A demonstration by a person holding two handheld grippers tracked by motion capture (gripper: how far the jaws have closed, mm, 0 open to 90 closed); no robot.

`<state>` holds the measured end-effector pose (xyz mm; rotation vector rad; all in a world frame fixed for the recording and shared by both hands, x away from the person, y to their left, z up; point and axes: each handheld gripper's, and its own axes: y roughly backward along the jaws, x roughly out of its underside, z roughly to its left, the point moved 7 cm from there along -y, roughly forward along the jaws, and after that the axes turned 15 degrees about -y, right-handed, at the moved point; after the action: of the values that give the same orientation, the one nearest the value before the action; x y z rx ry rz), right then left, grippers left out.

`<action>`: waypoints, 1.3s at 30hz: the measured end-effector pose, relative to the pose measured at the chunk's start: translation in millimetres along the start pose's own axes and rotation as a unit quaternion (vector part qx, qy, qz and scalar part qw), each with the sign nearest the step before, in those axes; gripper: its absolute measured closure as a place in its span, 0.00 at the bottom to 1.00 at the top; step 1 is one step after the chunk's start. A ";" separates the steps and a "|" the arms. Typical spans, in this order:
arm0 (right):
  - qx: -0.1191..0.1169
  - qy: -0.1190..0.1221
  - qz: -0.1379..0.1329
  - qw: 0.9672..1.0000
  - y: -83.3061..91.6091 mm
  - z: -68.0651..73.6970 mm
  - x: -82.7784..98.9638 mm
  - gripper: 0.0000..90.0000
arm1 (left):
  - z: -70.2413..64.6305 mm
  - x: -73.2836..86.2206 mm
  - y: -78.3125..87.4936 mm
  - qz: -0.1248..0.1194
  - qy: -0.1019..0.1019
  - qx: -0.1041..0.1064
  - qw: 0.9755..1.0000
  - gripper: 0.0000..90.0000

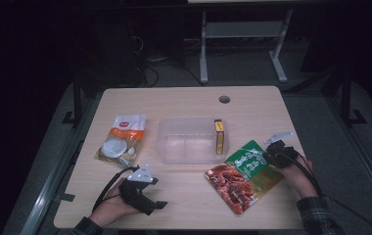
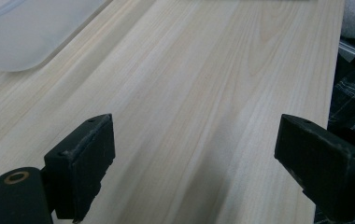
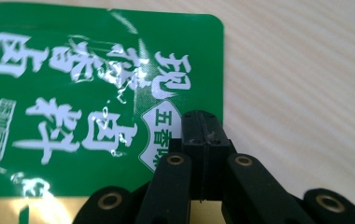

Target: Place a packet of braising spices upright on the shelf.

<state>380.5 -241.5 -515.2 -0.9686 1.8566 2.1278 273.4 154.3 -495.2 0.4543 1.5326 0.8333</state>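
Note:
A green and red food packet lies flat on the wooden table at the front right. My right gripper is at the packet's upper right corner, jaws pressed shut. In the right gripper view the shut tips hang over the green packet near its printed corner; I cannot tell whether any film is pinched. My left gripper rests near the front left edge, open and pointing right. Its jaws stand wide over bare wood with nothing between them.
A clear plastic container sits mid-table with a small yellow and red box inside at its right wall; its corner is near the left gripper. A white and orange packet lies to its left. A cable hole is at the back.

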 end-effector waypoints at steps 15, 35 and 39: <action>-0.041 0.030 0.020 0.999 19.4 30.9 27.0 1.00 | 0.3 1.0 -0.3 -0.002 0.005 0.002 1.000 0.14; -0.116 0.096 0.027 0.988 22.3 97.1 32.4 1.00 | -2.7 -4.7 2.4 -0.010 -0.010 0.001 1.000 0.14; -0.124 0.107 0.025 0.986 20.2 108.9 29.7 1.00 | -3.0 -6.8 3.7 -0.016 -0.011 -0.001 1.000 0.14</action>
<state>307.5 -153.0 -512.5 -1.2594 1.7489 2.4146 270.9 151.2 -487.9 0.4345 1.5150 0.8018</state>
